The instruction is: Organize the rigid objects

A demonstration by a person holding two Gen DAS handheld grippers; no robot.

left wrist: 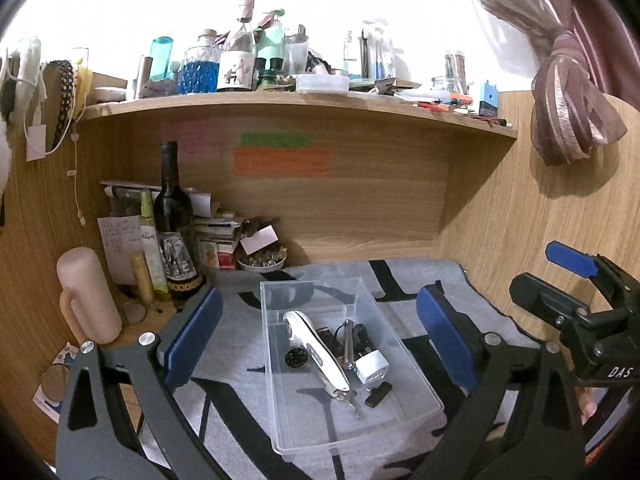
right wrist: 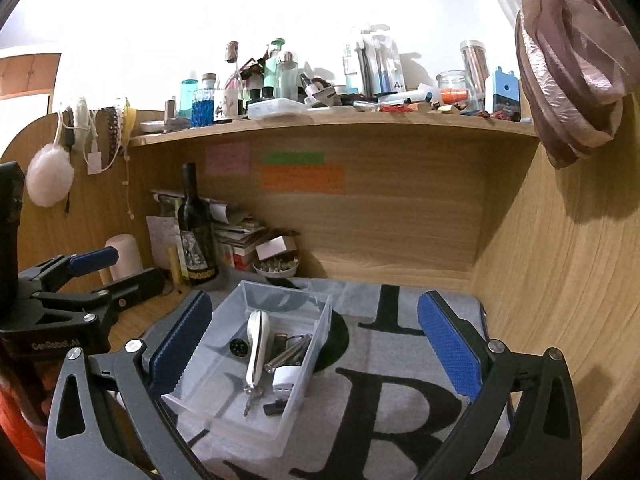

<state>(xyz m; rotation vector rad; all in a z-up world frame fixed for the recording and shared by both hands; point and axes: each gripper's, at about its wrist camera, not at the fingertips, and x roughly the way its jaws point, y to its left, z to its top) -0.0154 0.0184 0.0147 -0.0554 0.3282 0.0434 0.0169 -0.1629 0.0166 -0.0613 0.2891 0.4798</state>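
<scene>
Bin: a clear plastic bin [left wrist: 352,364], rectangular with thin see-through walls, is sitting on the mat at the middle of the worktop, well apart from both pairs of fingers.
Contents: a smooth white curved handheld device [left wrist: 316,350] is lying lengthwise; at its 3 o'clock a shiny metal cylinder [left wrist: 349,343] and a white boxy plug adapter [left wrist: 373,367] are resting; a small round dark disc [left wrist: 296,359] is lying at its 9 o'clock, a short black stick-shaped piece [left wrist: 378,393] toward 5 o'clock.
Left gripper: the left gripper [left wrist: 320,328] is hovering with its blue ribbed fingers [left wrist: 194,336] spread wide, gripping nothing.
Right gripper: the right gripper [right wrist: 316,344] is likewise standing wide apart and empty, its textured blue fingers [right wrist: 448,344] flanking the view of the bin.
Mat: a grey fabric mat [right wrist: 384,412] with large black letters is covering the worktop.
Worktop: pale wood-grain worktop [left wrist: 36,280] and matching alcove walls.
Corner: a dark glass wine bottle [left wrist: 174,228] is standing at 10 o'clock from the bin, beside a matte pink cylindrical mug [left wrist: 86,296].
Shelf: a wooden shelf [left wrist: 296,106] above is carrying crowded bottles and jars.
Room: a mauve knotted curtain [left wrist: 568,108] is hanging at 2 o'clock.
</scene>
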